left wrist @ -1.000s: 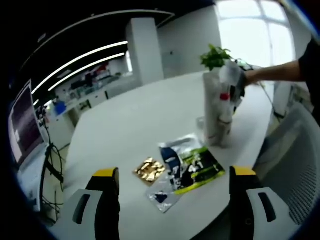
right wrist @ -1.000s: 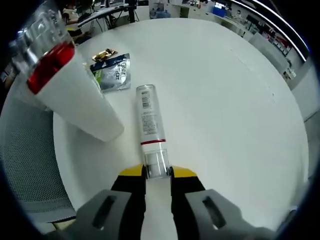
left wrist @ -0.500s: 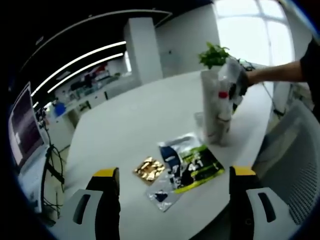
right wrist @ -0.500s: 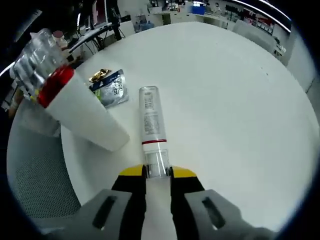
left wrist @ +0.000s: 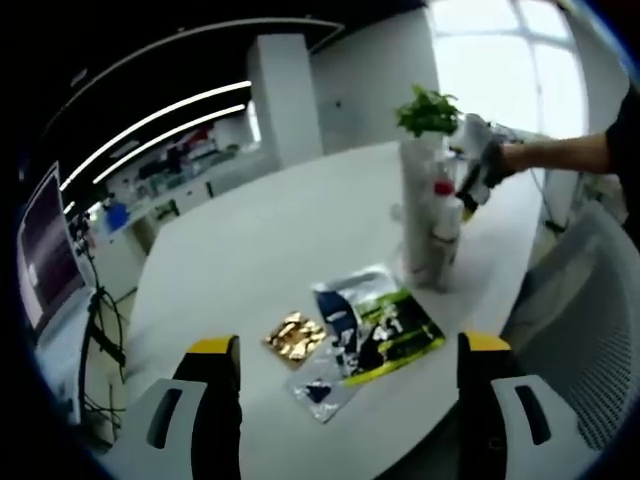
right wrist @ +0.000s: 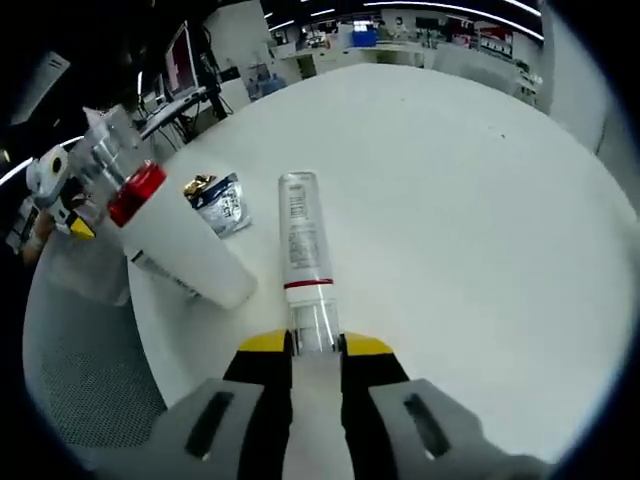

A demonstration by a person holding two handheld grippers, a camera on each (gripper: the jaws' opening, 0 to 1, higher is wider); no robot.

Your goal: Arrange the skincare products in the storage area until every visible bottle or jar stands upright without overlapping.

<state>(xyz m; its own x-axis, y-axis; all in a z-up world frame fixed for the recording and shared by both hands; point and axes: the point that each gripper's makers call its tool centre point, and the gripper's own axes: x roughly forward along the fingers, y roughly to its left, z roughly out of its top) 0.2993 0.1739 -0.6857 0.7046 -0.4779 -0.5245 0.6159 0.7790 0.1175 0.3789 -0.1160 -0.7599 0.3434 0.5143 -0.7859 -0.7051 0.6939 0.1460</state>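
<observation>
In the left gripper view, the left gripper (left wrist: 340,400) is held with jaws spread wide, nothing between them, above the white counter (left wrist: 260,250). Foil packets (left wrist: 375,330) are seen lying flat, and a tall white bottle (left wrist: 420,215) stands by the counter's edge. In the right gripper view, the right gripper (right wrist: 315,345) is clamped on a slim bottle (right wrist: 300,250) by its clear cap; the red-capped white bottle (right wrist: 175,250) is just beside it.
</observation>
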